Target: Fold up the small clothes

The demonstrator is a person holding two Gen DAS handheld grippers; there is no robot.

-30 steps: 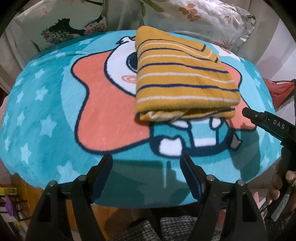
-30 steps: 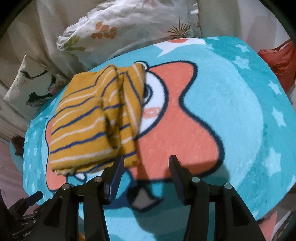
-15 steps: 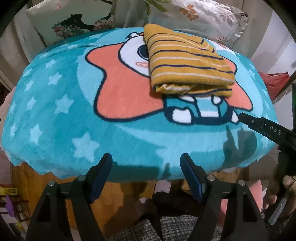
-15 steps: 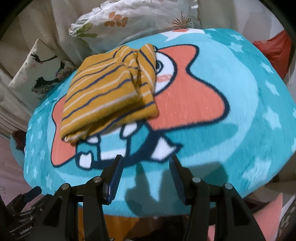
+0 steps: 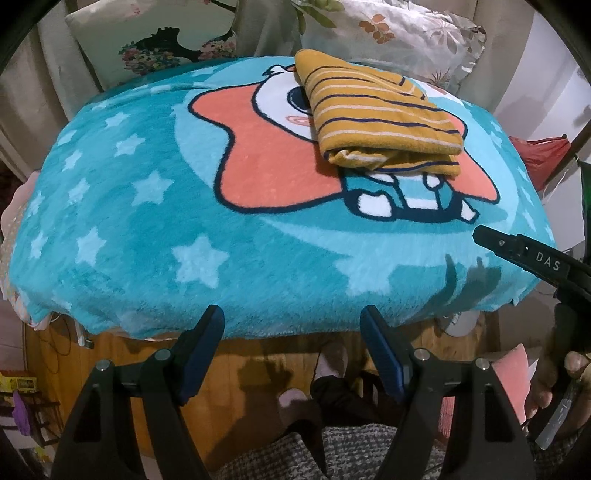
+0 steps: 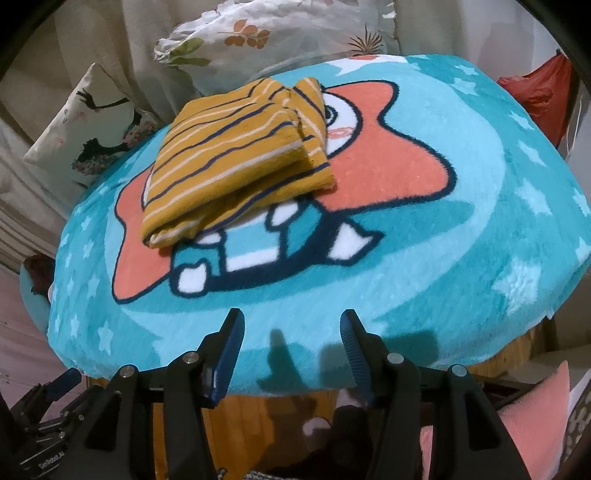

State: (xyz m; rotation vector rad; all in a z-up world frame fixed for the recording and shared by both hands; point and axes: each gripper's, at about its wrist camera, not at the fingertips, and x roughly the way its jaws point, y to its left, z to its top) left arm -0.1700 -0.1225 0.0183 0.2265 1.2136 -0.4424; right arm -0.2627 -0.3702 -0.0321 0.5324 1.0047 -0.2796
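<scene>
A folded mustard-yellow garment (image 5: 380,118) with navy and white stripes lies on the far part of a teal cartoon blanket (image 5: 155,236); it also shows in the right wrist view (image 6: 236,162). My left gripper (image 5: 291,317) is open and empty, held off the blanket's near edge. My right gripper (image 6: 291,321) is open and empty above the near edge, well short of the garment. The right gripper's finger also shows in the left wrist view (image 5: 517,251).
Floral pillows (image 5: 388,33) and a printed cushion (image 6: 88,122) line the far side. A red bag (image 6: 535,96) sits at the right. The blanket (image 6: 480,258) covers a wooden table (image 5: 258,369). A pink cushion (image 6: 535,413) lies low at the right.
Both grippers have pulled back from the folded garment toward the near edge of the blanket. The garment stays folded in place. Both jaws remain open.
</scene>
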